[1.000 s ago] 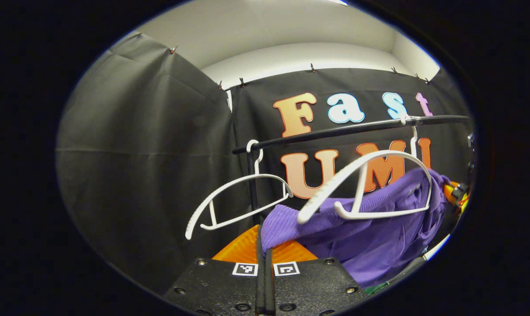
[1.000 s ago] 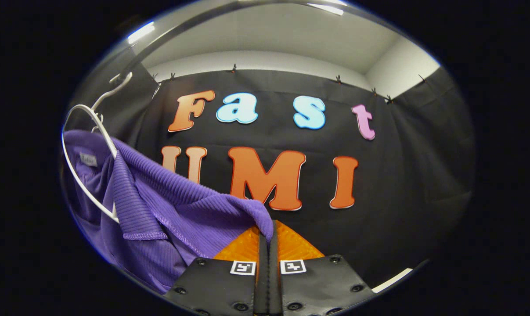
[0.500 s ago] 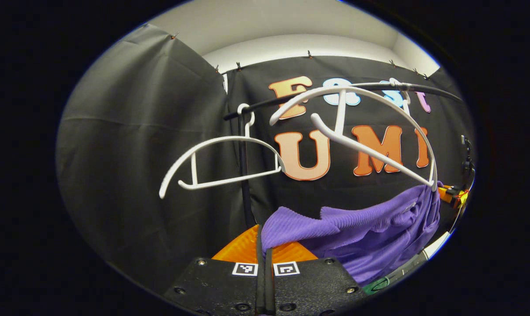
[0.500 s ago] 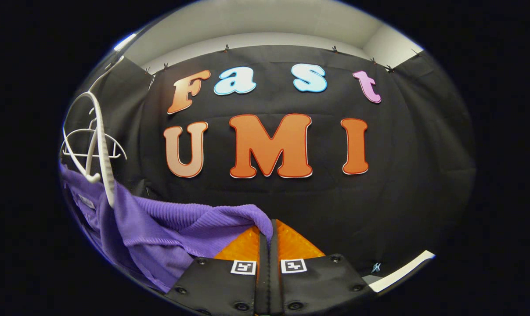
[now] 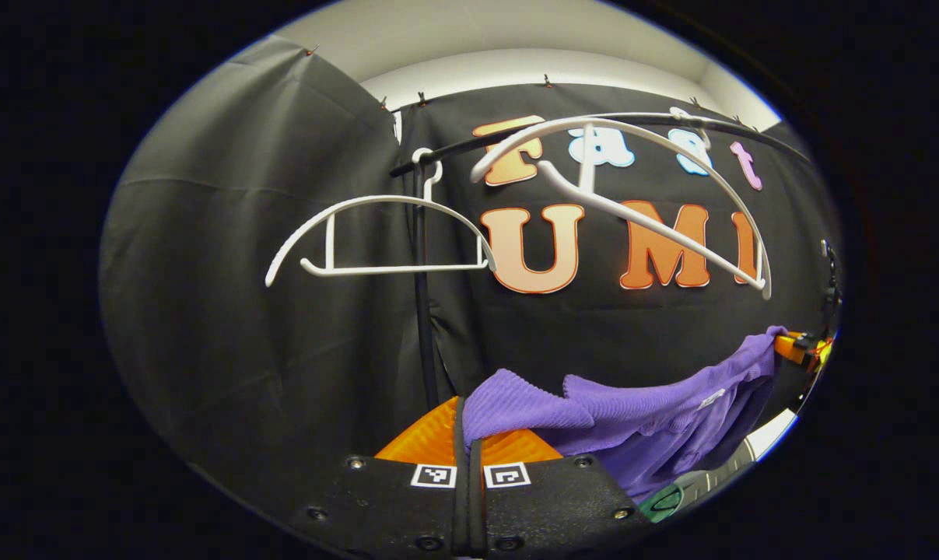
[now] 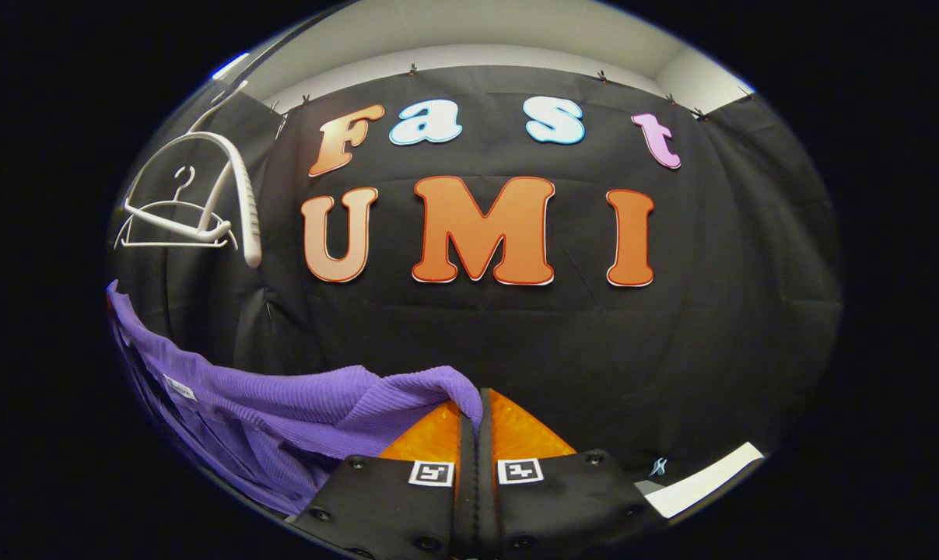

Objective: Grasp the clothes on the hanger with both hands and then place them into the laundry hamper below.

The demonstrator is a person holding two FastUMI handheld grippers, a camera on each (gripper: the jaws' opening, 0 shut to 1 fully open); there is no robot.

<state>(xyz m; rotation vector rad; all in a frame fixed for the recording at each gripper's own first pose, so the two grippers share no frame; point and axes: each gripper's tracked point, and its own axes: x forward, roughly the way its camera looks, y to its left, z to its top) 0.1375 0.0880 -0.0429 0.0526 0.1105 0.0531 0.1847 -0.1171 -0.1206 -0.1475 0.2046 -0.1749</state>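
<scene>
The purple garment (image 5: 656,420) hangs stretched below the rail (image 5: 562,128), clear of the two white hangers. The left gripper (image 5: 469,424) is clamped on one end of it, fingers pressed together on the cloth. The right gripper (image 6: 475,408) pinches the other end (image 6: 298,404) the same way. Under the rail, the nearer hanger (image 5: 632,194) tilts bare; the farther hanger (image 5: 376,237) hangs level beside the rail's upright post (image 5: 422,311).
</scene>
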